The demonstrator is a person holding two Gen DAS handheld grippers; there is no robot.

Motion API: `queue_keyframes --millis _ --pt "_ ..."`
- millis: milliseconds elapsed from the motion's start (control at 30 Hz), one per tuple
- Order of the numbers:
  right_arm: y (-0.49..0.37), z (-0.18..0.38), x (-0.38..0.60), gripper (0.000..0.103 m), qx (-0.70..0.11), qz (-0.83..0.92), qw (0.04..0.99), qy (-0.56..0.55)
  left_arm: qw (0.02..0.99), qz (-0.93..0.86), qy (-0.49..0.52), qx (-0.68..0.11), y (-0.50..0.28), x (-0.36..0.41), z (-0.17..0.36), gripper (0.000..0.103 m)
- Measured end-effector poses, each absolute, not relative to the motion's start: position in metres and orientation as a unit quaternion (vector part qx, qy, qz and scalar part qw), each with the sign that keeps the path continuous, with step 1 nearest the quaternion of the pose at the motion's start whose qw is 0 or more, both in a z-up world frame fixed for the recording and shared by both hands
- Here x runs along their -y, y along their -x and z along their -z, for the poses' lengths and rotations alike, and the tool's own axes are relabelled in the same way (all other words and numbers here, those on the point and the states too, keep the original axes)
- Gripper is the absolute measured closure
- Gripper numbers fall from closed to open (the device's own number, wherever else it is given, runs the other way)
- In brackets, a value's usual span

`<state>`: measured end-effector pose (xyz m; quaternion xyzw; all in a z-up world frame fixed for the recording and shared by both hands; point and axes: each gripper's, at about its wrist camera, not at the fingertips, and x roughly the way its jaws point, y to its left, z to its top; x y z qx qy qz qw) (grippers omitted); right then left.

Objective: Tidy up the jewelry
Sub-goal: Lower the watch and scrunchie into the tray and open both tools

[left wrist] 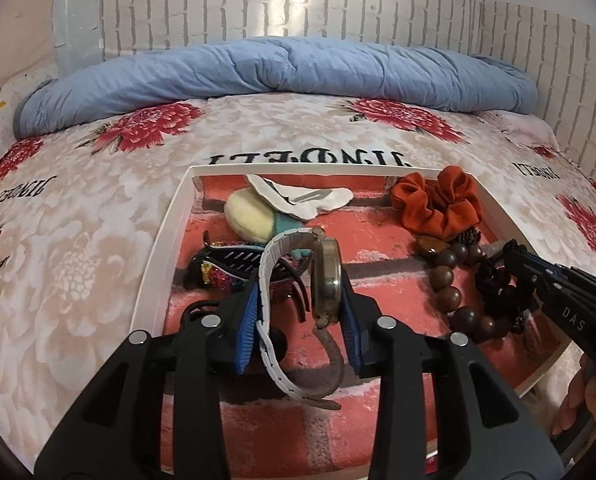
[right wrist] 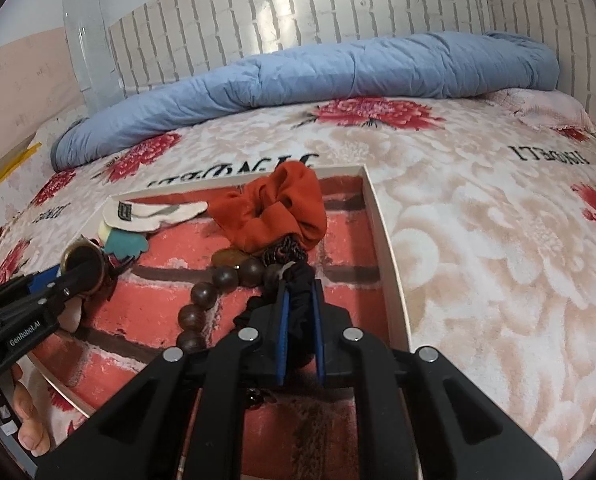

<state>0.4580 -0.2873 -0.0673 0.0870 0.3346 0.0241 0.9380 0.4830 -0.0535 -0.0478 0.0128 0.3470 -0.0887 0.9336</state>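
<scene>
A shallow white tray point(left wrist: 158, 260) lined with a red brick print lies on the flowered bedspread. In the left wrist view my left gripper point(left wrist: 298, 284) is low over the tray's near part. A brass watch point(left wrist: 326, 276) on a white strap stands between its jaws. The case leans against the right finger and the strap's loop rests on the tray floor, so the pads look slack on it. My right gripper point(right wrist: 298, 284) is shut on a black hair tie point(right wrist: 298, 296) over the tray's right side, next to a wooden bead bracelet point(right wrist: 202, 292). The right gripper point(left wrist: 510, 256) also shows at the left view's right edge.
Also in the tray are an orange scrunchie point(left wrist: 438, 200), a black hair claw point(left wrist: 226, 268), a cream puff point(left wrist: 246, 216) and a white cloth piece point(left wrist: 298, 196). A rolled blue quilt point(left wrist: 278, 68) lies along the brick-pattern wall behind. A person's fingers point(right wrist: 26, 400) hold the left tool.
</scene>
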Motion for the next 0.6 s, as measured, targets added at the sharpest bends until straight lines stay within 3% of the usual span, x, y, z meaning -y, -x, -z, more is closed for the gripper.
queue_keyframes --millis 300,500,567,600 --pt "-0.4642 0.0703 0.2848 0.088 -0.342 -0.024 0.936 -0.080 0.937 0.076 -0.018 -0.341 -0.4831 0.0507 0.0482 0.050" --pt "-0.4659 0.0730 0.2838 0.064 -0.350 -0.024 0.933 -0.078 0.938 0.075 -0.012 -0.337 -0.4817 0.0478 0.0467 0.044" --pt "-0.4652 0.0730 0.2834 0.046 -0.350 -0.023 0.933 -0.077 0.940 0.077 -0.014 -0.333 -0.4795 0.0490 0.0458 0.037" --pt "-0.4642 0.0720 0.2838 0.044 -0.347 -0.022 0.934 -0.077 0.941 0.075 -0.016 -0.329 -0.4776 0.0496 0.0446 0.034"
